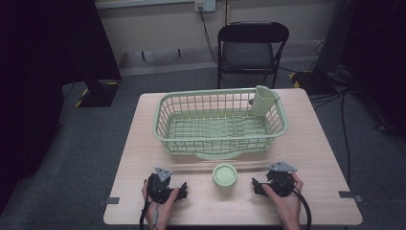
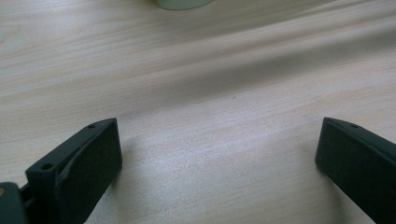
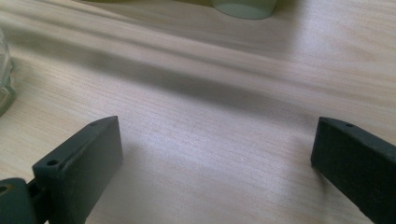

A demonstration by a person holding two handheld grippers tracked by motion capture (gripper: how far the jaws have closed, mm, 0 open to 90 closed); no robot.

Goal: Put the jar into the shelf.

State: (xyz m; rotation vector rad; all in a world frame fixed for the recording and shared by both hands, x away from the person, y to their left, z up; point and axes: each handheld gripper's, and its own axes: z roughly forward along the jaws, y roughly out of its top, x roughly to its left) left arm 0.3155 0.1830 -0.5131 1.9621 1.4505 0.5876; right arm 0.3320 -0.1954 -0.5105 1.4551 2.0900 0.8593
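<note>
A pale green cup (image 1: 224,174) stands on the table (image 1: 316,158) near its front edge, between the two grippers and just in front of the green basket (image 1: 220,122). The left gripper (image 1: 168,188) and right gripper (image 1: 271,184) rest on the wood, jaws spread wide, holding nothing. Nothing looks started; the cup is untouched

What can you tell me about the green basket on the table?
The basket is pale green, apparently plastic, rectangular with rounded corners, lattice walls, a slatted floor and a thick rolled rim. It sits upright on the far half of the table, on a matching tray whose edge shows under its near side. A small solid green caddy sits at its far right corner. It looks otherwise empty; neither tongs touch it.
</note>
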